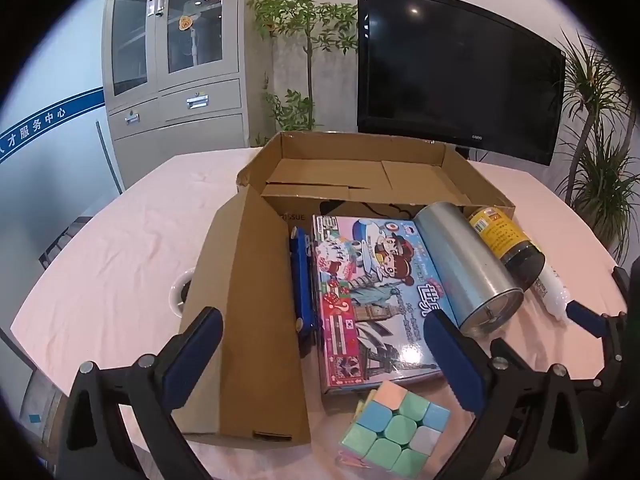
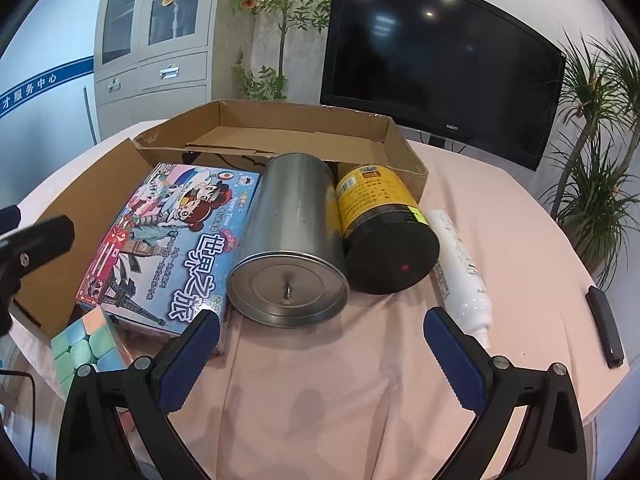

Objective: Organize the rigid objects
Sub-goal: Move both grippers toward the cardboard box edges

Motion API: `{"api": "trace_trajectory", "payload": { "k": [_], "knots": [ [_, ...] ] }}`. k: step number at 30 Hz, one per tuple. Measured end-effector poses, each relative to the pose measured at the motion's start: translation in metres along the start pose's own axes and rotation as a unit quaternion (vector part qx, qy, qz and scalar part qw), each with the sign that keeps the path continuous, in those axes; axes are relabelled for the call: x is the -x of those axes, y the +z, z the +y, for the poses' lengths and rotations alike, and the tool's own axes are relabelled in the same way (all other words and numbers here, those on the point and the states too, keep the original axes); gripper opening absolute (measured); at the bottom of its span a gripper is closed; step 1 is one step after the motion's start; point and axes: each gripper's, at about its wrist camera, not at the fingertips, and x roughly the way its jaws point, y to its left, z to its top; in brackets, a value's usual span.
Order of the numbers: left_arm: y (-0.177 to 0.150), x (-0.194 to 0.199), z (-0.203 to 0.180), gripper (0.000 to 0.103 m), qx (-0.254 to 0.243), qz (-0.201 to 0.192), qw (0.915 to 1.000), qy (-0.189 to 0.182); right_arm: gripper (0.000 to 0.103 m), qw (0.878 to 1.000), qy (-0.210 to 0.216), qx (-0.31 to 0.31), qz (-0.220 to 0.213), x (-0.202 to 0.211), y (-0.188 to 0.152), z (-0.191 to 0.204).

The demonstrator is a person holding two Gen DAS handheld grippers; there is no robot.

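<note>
An open cardboard box (image 1: 356,160) (image 2: 304,132) stands at the back of the pink-covered table, one long flap (image 1: 244,312) folded out toward me. In front of it lie a colourful game box (image 1: 372,300) (image 2: 176,248), a silver tin (image 1: 468,268) (image 2: 292,236) on its side, a yellow-labelled jar with a black lid (image 1: 508,240) (image 2: 380,228), and a white tube (image 1: 554,292) (image 2: 460,272). A pastel puzzle cube (image 1: 394,432) (image 2: 84,348) sits nearest. My left gripper (image 1: 324,360) is open over the flap and game box. My right gripper (image 2: 322,352) is open above bare cloth before the tin.
A blue flat object (image 1: 302,280) lies between flap and game box. A black remote (image 2: 604,326) lies near the table's right edge. A white dish (image 1: 178,294) peeks out left of the flap. A dark screen (image 1: 456,68), cabinet (image 1: 172,52) and plants stand behind the table.
</note>
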Motion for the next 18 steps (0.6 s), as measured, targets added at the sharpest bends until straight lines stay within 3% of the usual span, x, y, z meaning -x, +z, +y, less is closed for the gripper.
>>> {"api": "trace_trajectory", "payload": {
  "k": [15,18],
  "knots": [
    [-0.002,0.000,0.012,0.101,-0.003,0.003,0.9996,-0.028,0.103,1.000,-0.012,0.024,-0.001,0.004,0.007,0.017],
    [0.001,0.004,0.028,0.100,0.016,-0.001,0.9993,-0.033,0.103,1.000,-0.007,0.029,-0.001,0.005,0.010,0.024]
  ]
}}
